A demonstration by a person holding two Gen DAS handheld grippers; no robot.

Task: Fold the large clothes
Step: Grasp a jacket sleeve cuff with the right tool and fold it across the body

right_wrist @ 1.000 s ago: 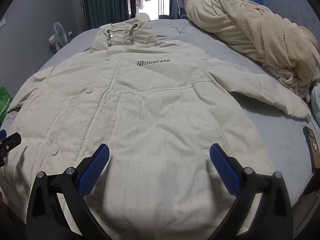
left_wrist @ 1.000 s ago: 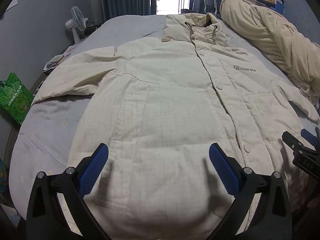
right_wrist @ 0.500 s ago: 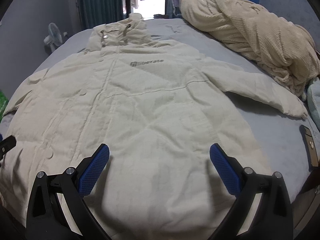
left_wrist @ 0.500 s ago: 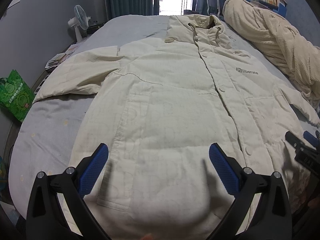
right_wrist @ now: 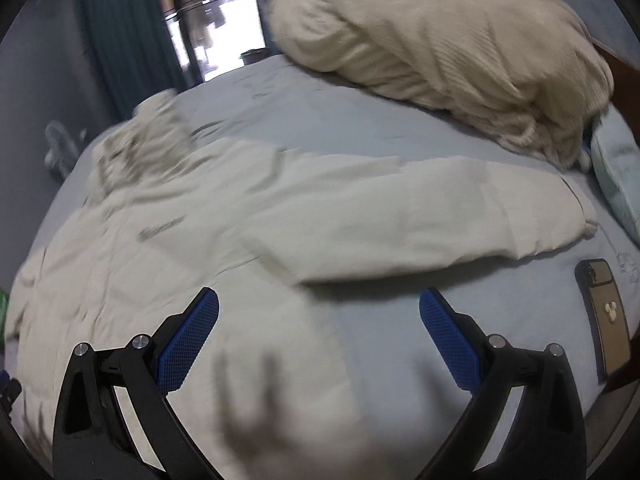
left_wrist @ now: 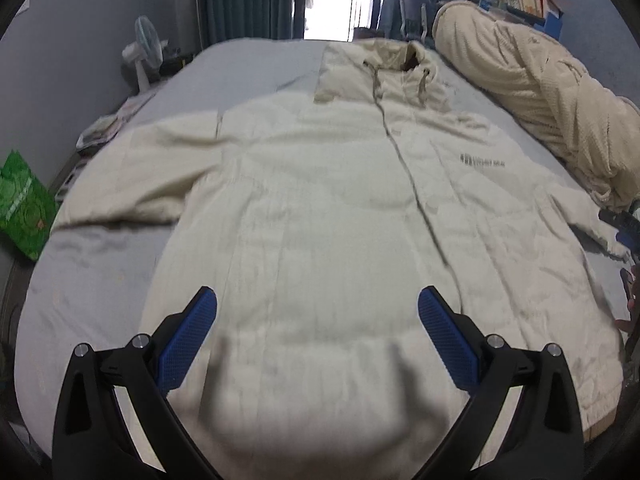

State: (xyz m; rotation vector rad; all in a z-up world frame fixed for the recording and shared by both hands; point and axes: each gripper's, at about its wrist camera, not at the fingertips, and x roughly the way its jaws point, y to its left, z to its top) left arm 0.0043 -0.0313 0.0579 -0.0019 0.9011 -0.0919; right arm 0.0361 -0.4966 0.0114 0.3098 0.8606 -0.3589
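A cream quilted hooded jacket [left_wrist: 340, 216] is lying spread flat, front up, on a grey-sheeted bed [left_wrist: 104, 256]. The left gripper [left_wrist: 318, 320] and right gripper [right_wrist: 319, 320] are hovering above it, jaws released, grasping nothing.

One cream hooded padded coat [left_wrist: 328, 208] lies on one grey-sheeted bed [left_wrist: 248, 60]; beside the coat, one rolled cream knit blanket [right_wrist: 448, 48], one tan-cased phone [right_wrist: 604, 316], one white fan [left_wrist: 146, 56], one green bag [left_wrist: 24, 204].
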